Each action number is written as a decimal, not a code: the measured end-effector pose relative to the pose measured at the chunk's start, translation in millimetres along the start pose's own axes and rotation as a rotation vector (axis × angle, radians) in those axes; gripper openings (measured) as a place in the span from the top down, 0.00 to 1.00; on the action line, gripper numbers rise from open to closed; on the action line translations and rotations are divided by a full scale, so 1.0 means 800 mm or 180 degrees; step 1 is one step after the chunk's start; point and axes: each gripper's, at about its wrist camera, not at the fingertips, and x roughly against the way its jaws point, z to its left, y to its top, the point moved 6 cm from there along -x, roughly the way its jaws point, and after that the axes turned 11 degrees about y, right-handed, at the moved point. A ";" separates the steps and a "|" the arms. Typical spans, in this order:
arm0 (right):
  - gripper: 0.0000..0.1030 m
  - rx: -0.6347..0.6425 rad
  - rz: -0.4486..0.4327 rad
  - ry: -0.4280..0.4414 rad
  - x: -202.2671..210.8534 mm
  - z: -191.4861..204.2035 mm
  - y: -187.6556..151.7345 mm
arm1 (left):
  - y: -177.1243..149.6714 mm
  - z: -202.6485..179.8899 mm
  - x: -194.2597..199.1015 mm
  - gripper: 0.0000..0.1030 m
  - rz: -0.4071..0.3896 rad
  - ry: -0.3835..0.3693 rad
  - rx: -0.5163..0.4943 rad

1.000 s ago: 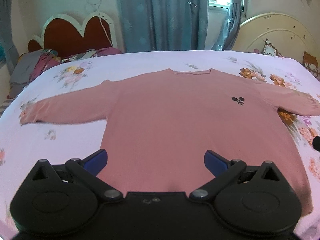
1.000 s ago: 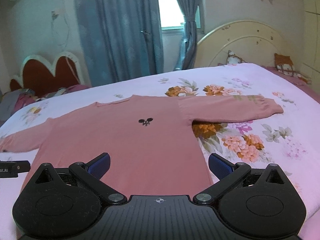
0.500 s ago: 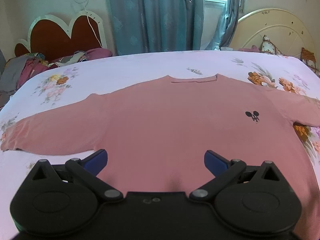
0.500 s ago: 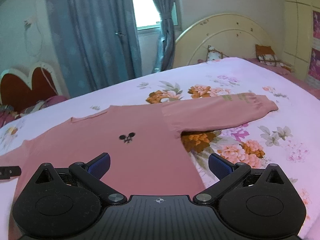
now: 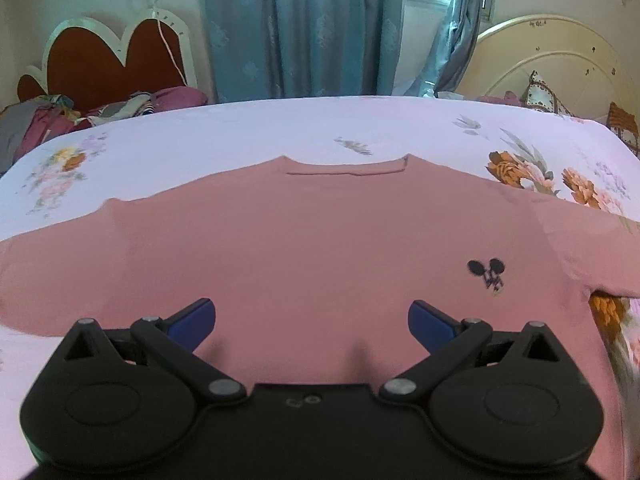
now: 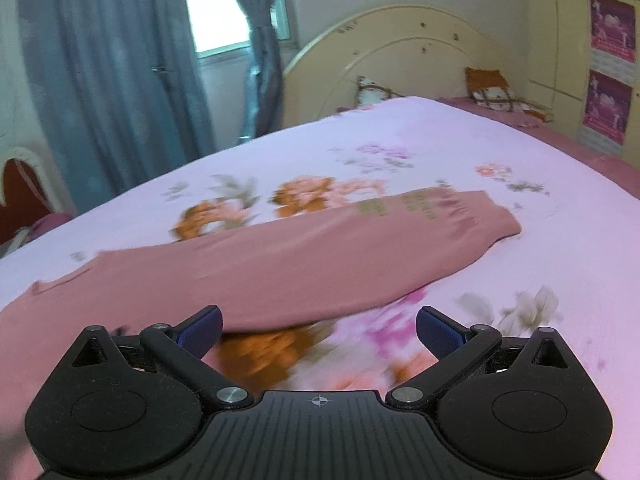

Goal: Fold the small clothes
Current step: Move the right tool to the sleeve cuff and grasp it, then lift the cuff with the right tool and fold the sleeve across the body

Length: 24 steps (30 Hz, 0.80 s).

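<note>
A pink long-sleeved shirt [image 5: 312,240] lies flat, front up, on the bed, with a small black mouse print [image 5: 487,272] on its chest and its neckline at the far side. My left gripper [image 5: 311,320] is open and empty, low over the shirt's body. My right gripper [image 6: 319,330] is open and empty, just in front of the shirt's right sleeve [image 6: 320,256]. The sleeve stretches to the right and ends in a cuff [image 6: 476,216] with green lettering. The right wrist view is blurred.
The bed has a pink floral sheet [image 5: 240,140]. A cream headboard [image 6: 400,60] with pillows [image 6: 490,90] stands at the right end. A red heart-shaped headboard [image 5: 112,60] with a pile of clothes [image 5: 48,116] stands beyond the left side. Blue curtains [image 5: 296,28] hang behind.
Both grippers have moved forward and closer to the shirt. The right one has swung right, from the shirt's body to its right sleeve. Both stay open.
</note>
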 end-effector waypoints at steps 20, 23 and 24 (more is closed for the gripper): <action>0.39 -0.0556 -0.0009 -0.0608 -0.132 -0.243 0.065 | 0.015 -0.077 -0.053 0.15 0.0120 0.0057 -0.0097; 0.68 -0.0515 -0.0079 -0.0600 -0.136 -0.245 0.070 | 0.014 -0.073 -0.057 0.20 0.0165 -0.0005 -0.0056; 0.78 -0.0541 -0.0106 -0.0539 -0.137 -0.245 0.071 | 0.014 -0.071 -0.058 0.23 0.0177 -0.0010 -0.0045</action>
